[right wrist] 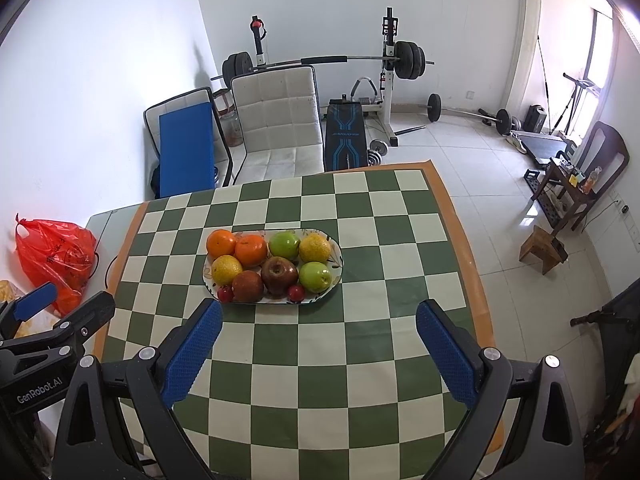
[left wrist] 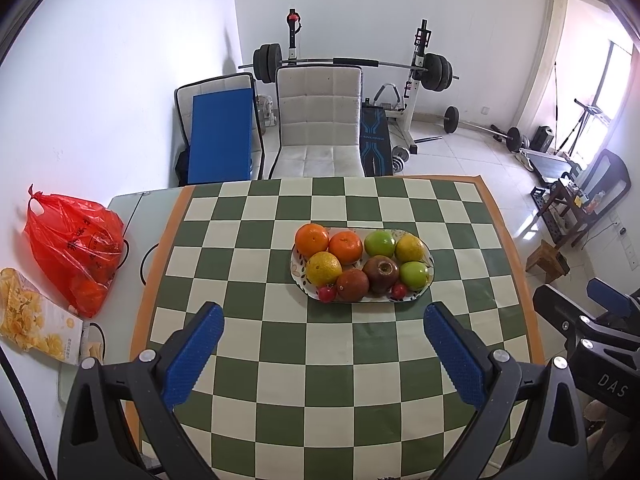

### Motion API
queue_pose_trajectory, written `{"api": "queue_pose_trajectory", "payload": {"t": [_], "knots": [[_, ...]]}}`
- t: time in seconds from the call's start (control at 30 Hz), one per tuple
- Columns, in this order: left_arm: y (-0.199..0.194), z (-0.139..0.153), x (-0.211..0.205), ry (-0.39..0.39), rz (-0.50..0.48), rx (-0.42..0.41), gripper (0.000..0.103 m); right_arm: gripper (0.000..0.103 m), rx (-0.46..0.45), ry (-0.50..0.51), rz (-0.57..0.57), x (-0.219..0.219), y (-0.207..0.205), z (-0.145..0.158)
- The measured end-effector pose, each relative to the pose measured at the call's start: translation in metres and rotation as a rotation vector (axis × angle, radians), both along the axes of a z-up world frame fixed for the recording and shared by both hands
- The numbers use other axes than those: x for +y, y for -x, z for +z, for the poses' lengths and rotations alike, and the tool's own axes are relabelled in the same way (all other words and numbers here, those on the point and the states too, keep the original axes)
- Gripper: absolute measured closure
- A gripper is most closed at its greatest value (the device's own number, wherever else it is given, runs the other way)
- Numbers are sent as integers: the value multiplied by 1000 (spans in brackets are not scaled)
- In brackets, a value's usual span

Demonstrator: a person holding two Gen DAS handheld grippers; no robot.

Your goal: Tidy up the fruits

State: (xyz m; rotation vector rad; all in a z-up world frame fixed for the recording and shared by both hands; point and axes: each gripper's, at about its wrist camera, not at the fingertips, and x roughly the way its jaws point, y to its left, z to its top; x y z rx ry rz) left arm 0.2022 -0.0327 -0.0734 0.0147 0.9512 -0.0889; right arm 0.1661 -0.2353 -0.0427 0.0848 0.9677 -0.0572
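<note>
Left tool [left wrist: 322, 326]: blue-padded fingers spread wide, nothing between them, held above the green-and-cream checkered counter [left wrist: 328, 364]; its side shows at the left edge of the right wrist view.
Right tool [right wrist: 318, 322]: also spread wide and empty, beside the left one; partly cut off at the right edge of the left wrist view.
Fruit position: the oval patterned white plate [left wrist: 298, 276] lies just beyond both tools' fingertips, apart from them, near the counter's middle.
Plate contents: near rim, two small red fruits [left wrist: 326, 294], a brown round fruit [left wrist: 352, 285], a dark red apple [left wrist: 381, 273]; farther, two oranges [left wrist: 312, 238], two yellow citrus [left wrist: 323, 267], two green apples [left wrist: 379, 242].
Red plastic bag [left wrist: 76, 248]: far left of the counter; orange fruit inside, number unclear.
Beyond: white padded chair [left wrist: 318, 120].
</note>
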Motion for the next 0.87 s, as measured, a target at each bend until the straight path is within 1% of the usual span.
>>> {"api": "queue_pose_trajectory", "payload": {"t": [0.67, 0.87], "knots": [[1, 1, -1, 2, -1, 3, 1, 4, 2, -6, -2, -1, 2, -1], [1, 7, -4, 2, -2, 0, 1, 4, 3, -3, -3, 2, 1, 2]]}}
